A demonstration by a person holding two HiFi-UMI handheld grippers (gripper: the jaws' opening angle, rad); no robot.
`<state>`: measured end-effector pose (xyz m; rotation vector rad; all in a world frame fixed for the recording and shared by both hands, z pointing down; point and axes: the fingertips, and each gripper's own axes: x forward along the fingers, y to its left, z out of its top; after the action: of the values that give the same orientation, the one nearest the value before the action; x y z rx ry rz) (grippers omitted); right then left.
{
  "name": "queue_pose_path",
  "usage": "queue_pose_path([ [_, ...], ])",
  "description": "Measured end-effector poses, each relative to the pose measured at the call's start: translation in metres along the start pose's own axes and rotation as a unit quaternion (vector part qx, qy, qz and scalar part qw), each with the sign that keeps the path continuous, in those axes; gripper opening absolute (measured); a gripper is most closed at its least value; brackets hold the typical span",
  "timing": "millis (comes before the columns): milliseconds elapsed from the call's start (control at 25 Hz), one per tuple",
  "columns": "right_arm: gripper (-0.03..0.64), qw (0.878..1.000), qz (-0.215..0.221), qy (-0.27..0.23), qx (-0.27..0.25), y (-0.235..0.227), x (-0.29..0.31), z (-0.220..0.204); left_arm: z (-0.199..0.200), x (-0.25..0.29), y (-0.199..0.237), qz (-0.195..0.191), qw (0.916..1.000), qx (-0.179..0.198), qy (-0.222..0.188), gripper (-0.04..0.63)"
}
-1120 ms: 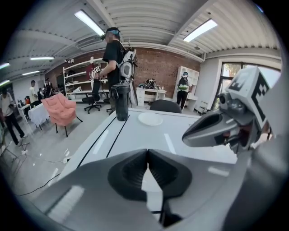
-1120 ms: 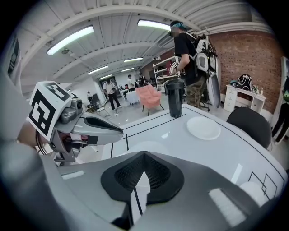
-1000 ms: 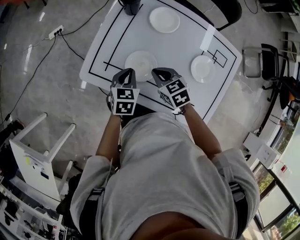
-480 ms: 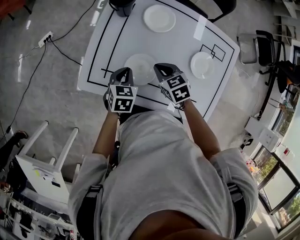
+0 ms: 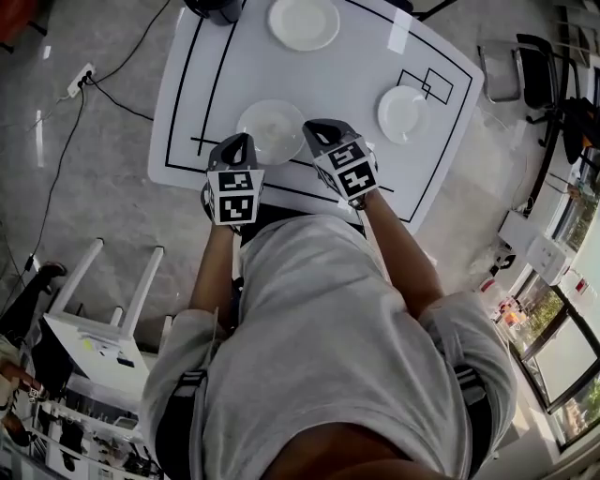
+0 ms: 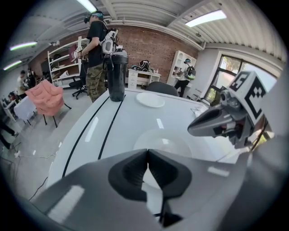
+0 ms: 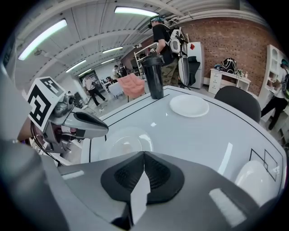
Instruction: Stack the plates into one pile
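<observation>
Table [image 5: 347, 66], white, black-lined, with three plates [image 5: 303, 23]; grey floor [image 5: 94, 187], brick wall [image 6: 149, 49].

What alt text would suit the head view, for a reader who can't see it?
Seen from above, a person in a grey shirt holds the left gripper and right gripper, jaws shut and empty, over the near edge of a white table. Three plates lie apart on it: a near plate just beyond the grippers, a far plate, a right plate.

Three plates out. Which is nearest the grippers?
The plate at the near edge, just ahead of the left gripper and right gripper. The far-edge plate and the plate by the drawn rectangles lie farther off.
</observation>
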<state>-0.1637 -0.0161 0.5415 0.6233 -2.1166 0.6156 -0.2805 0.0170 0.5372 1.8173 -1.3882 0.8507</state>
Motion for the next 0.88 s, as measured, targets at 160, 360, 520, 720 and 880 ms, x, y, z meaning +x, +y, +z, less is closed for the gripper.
queue_pose_path([
  [160, 0.056, 1.0, 0.007, 0.006, -0.003, -0.004, 0.003, -0.001, -0.003, 0.002, 0.007, 0.013, 0.9999, -0.003, 0.011, 0.003],
  [360, 0.064, 1.0, 0.01, 0.016, -0.005, -0.008, 0.007, -0.002, -0.011, 0.004, 0.015, 0.015, 0.9992, -0.023, 0.03, 0.003],
  [520, 0.083, 0.999, 0.008, 0.032, 0.008, -0.012, 0.014, -0.012, -0.023, 0.009, 0.019, 0.0, 0.9973, -0.048, 0.056, 0.086],
  [720, 0.089, 0.999, 0.009, 0.04, 0.032, -0.01, 0.019, -0.016, -0.031, 0.016, 0.017, -0.022, 0.9951, -0.062, 0.075, 0.117],
  [880, 0.089, 0.998, 0.004, 0.046, 0.043, -0.009, 0.027, -0.02, -0.038, 0.02, 0.015, -0.038, 0.9926, -0.078, 0.085, 0.117],
])
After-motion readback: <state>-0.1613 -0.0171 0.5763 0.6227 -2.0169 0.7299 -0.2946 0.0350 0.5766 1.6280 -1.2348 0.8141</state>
